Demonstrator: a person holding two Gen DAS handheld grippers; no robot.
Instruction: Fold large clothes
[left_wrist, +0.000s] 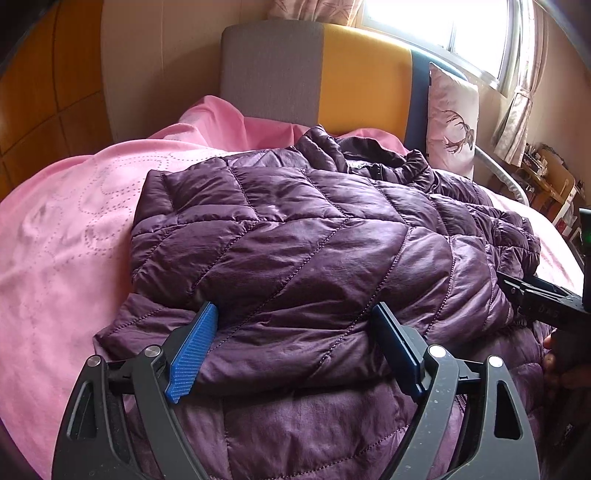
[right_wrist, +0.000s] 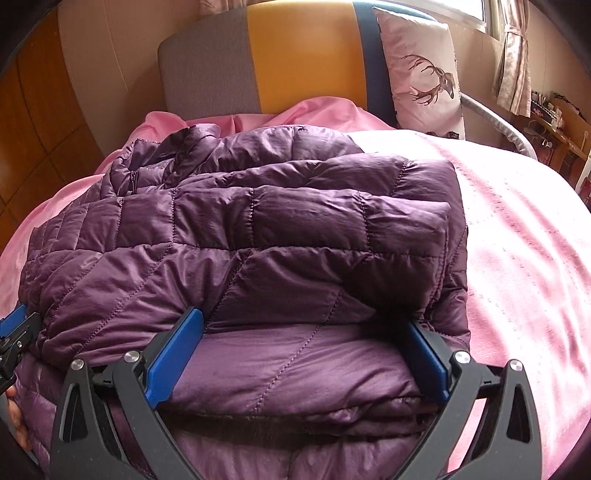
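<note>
A purple quilted jacket (left_wrist: 295, 229) lies folded on the pink bedspread (left_wrist: 66, 236), collar toward the headboard. My left gripper (left_wrist: 295, 306) stands open and wide at the jacket's near edge. A thick fold of the jacket sits between its blue pads (left_wrist: 192, 350). In the right wrist view, my right gripper (right_wrist: 303, 316) is likewise open across the near right part of the jacket (right_wrist: 258, 236), straddling stacked layers. Each gripper shows at the edge of the other's view: the right gripper (left_wrist: 543, 299) and the left gripper (right_wrist: 14, 332).
A grey, yellow and blue headboard (left_wrist: 317, 74) stands behind the bed. A deer-print pillow (right_wrist: 421, 70) leans at its right. There is a wooden wardrobe (left_wrist: 44, 81) at left, a window (left_wrist: 443, 26) with curtains, and a cluttered desk (right_wrist: 557, 122) at far right. A hand (left_wrist: 554, 362) holds the right gripper.
</note>
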